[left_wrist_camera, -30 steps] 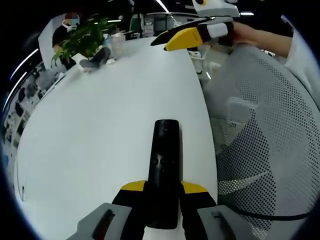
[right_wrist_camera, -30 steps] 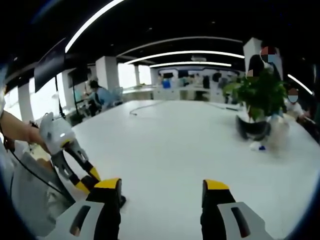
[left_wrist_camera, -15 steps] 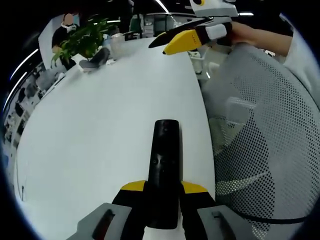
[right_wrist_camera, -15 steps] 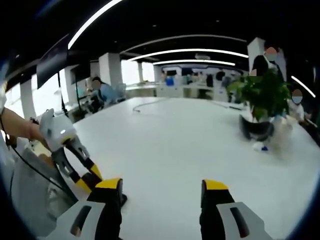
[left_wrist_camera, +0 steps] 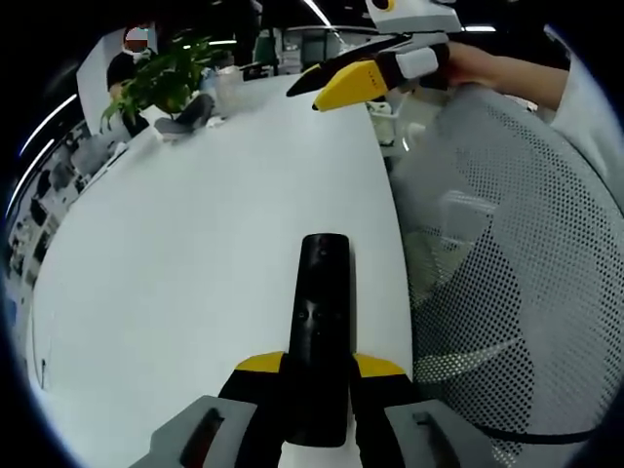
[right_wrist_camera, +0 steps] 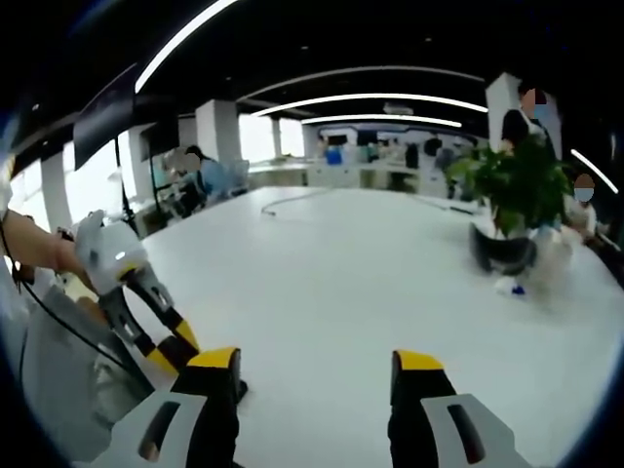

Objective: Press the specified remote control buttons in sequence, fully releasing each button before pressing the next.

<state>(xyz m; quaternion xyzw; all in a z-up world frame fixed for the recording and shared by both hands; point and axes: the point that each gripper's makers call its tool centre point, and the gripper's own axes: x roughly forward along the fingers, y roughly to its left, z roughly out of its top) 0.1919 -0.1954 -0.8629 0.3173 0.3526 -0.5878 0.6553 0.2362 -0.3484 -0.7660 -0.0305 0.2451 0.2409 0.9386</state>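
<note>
White table (left_wrist_camera: 195, 224) bears the remote (left_wrist_camera: 320, 322), clamped by the left gripper (left_wrist_camera: 319, 369). Right gripper (right_wrist_camera: 317, 363), jaws apart and empty, should descend squarely onto one button.

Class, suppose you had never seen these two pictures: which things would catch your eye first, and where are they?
First, the black remote control clamped between the left gripper's yellow-tipped jaws, lying on the white table near its edge. Next, the right gripper, jaws apart over the bare tabletop, and the potted plant at the table's far side.
</note>
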